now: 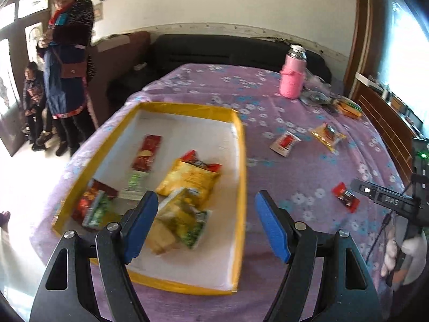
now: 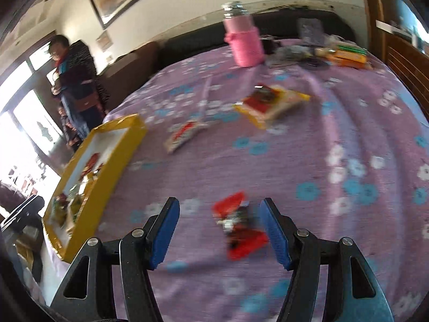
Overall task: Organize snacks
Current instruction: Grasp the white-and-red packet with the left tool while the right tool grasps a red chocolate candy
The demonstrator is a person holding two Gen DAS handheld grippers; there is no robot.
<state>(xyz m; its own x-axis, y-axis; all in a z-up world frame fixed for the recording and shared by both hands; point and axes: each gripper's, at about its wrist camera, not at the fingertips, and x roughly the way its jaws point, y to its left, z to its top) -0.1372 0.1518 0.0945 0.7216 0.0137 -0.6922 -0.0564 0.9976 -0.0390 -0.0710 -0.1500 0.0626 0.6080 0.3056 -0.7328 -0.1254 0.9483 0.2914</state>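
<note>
Both pairs of blue fingers stand wide apart and hold nothing: the left gripper (image 1: pixel 206 224) hangs over the near end of the yellow-rimmed tray (image 1: pixel 242 161), the right gripper (image 2: pixel 219 230) over a red snack packet (image 2: pixel 240 228) lying between its fingers on the purple flowered cloth (image 2: pixel 308 147). Several packets (image 1: pixel 187 179) lie in the tray, with two more packets (image 2: pixel 270 102) loose on the cloth farther off and a pink bottle (image 2: pixel 245 41) beyond them.

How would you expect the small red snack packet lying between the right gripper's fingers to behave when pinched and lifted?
The red snack packet looks like a thin crinkled wrapper, so it will probably flex rather than stay stiff. It seems small and flat, so likely light. Lying flat on the soft purple cloth, it may slide or bunch the cloth as the open right gripper closes.
</note>
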